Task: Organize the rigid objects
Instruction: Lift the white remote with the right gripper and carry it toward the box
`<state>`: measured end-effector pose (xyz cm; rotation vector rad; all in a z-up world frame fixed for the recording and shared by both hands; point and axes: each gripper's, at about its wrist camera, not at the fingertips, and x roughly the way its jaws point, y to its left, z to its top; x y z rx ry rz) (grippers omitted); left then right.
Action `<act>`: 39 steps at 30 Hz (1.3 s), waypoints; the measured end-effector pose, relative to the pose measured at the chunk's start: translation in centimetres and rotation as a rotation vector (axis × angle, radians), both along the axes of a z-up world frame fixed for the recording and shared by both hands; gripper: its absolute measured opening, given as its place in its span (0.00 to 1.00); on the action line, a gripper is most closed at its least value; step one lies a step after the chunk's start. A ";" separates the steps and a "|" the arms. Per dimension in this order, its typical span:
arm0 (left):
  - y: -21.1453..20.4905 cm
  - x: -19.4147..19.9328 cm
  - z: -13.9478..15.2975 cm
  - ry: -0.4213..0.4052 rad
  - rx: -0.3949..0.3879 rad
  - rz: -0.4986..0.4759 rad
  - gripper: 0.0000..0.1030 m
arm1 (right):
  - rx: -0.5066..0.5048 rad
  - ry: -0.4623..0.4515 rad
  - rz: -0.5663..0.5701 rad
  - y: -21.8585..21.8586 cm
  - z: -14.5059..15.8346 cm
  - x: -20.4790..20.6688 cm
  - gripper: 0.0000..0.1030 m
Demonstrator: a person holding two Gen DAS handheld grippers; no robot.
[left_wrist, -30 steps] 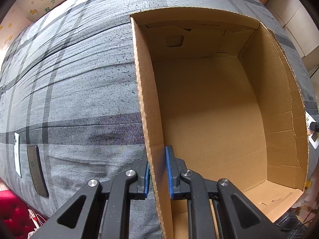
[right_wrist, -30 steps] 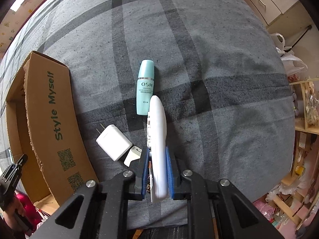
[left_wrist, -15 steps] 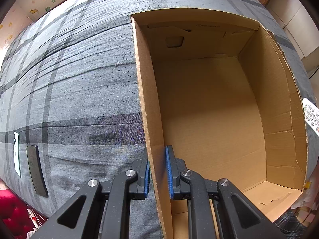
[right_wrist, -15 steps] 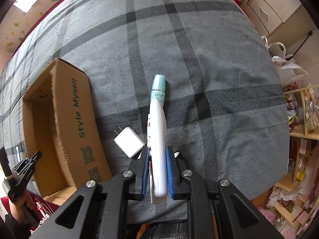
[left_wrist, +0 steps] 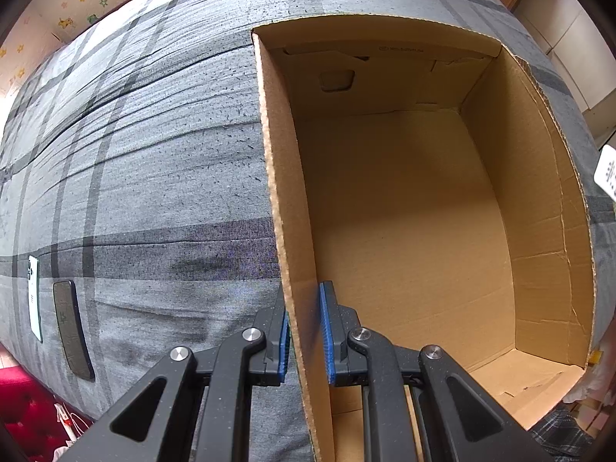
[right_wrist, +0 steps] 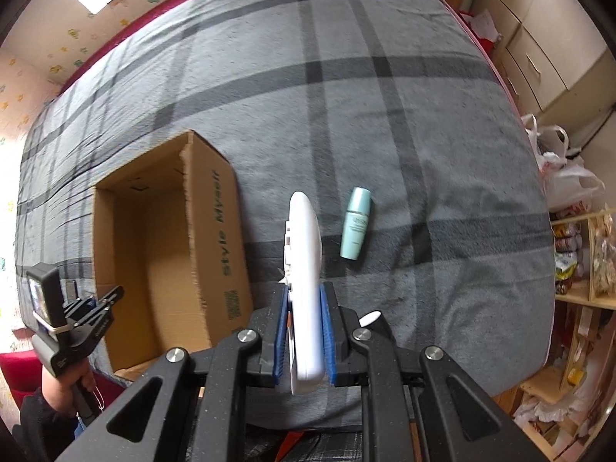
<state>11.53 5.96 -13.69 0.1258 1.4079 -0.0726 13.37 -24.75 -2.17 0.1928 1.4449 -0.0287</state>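
I see the grey plaid bed cover (right_wrist: 385, 123) filling both views. On it sits the open cardboard box (left_wrist: 404, 211), at nine o'clock in my right wrist view. My left gripper (left_wrist: 304, 331) straddles the box's left wall, its blue pads (left_wrist: 325, 331) on either side; I cannot tell whether they press the card. My right gripper (right_wrist: 304, 331) is clamped on the white remote (right_wrist: 304, 269), lifted above the cover just right of the box. The teal bottle (right_wrist: 356, 229) lies at one o'clock from the remote. Two phones (left_wrist: 71, 331) lie at eight o'clock in the left view.
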 end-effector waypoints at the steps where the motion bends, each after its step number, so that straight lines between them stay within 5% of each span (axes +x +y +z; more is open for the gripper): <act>1: 0.0 0.0 0.0 0.000 0.000 0.001 0.14 | -0.001 -0.005 0.009 0.3 0.2 0.1 0.16; 20: 0.1 0.1 0.1 0.003 -0.003 0.002 0.14 | 0.033 -0.066 0.233 9.2 3.4 2.4 0.16; 39: 0.7 0.3 -0.1 0.013 -0.013 0.028 0.14 | 0.013 -0.010 0.407 17.6 -0.9 5.1 0.16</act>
